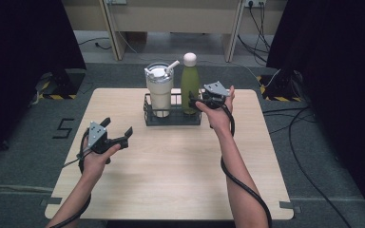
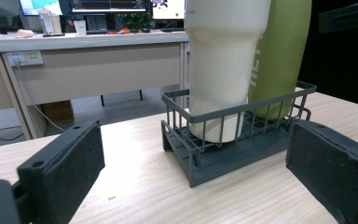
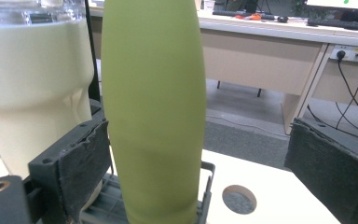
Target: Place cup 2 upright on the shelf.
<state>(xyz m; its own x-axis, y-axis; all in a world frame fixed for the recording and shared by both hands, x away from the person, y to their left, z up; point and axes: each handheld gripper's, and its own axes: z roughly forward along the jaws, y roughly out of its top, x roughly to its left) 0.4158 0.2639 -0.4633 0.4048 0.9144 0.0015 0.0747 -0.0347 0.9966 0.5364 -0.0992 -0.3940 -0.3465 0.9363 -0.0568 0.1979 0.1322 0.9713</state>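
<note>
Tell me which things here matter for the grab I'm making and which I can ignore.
In play:
- green bottle, standing in the rack between the right gripper pads, one pad close against it, the other apart
- wire rack holding it

Ignore:
- cream tumbler, beside the bottle in the same rack
- left gripper, open over bare table
- desks and cables behind

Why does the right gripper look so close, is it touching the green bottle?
Cannot tell. In the right gripper view the green bottle hides the left pad's edge.

A light wooden table carries a dark wire basket at its far middle. The basket sits ahead of the left jaws and below the right ones.
</note>
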